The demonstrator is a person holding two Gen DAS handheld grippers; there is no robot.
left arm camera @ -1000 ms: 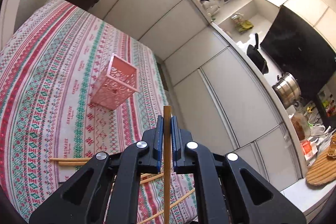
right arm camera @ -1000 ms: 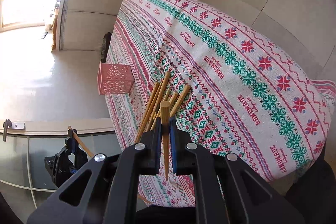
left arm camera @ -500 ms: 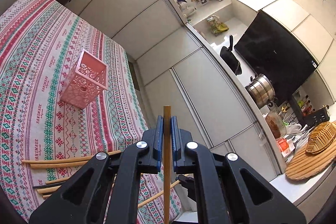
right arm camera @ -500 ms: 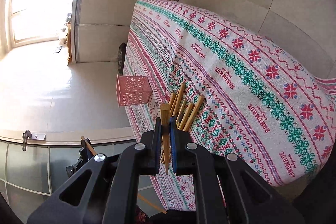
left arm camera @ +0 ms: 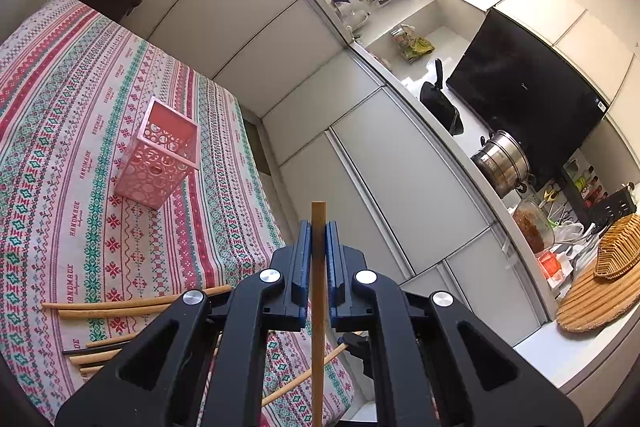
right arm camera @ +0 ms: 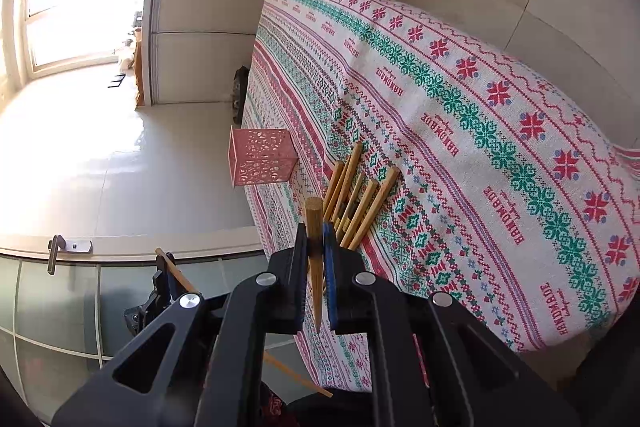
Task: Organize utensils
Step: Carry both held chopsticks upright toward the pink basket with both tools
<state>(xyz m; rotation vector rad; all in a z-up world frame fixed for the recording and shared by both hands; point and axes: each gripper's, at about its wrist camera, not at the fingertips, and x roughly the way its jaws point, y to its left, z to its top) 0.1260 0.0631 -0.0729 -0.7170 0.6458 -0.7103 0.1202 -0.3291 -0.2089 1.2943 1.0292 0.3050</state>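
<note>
Between the pressed-together jaws of the left gripper (left arm camera: 318, 239) stands a wooden chopstick (left arm camera: 318, 307); the right gripper (right arm camera: 317, 247) likewise pinches a tapered chopstick (right arm camera: 315, 259). Beyond, loose chopsticks (right arm camera: 360, 203) lie on the patterned tablecloth (right arm camera: 480, 147), with the pink holder (left arm camera: 158, 155) standing farther off.

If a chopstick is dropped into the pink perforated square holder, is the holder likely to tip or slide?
The pink perforated square plastic holder looks thin-walled and full of holes, so probably light. It stands tall on a narrow base, so a hard sideways knock near its rim might tip it. The woven patterned tablecloth beneath probably gives some grip, so sliding seems less likely.
</note>
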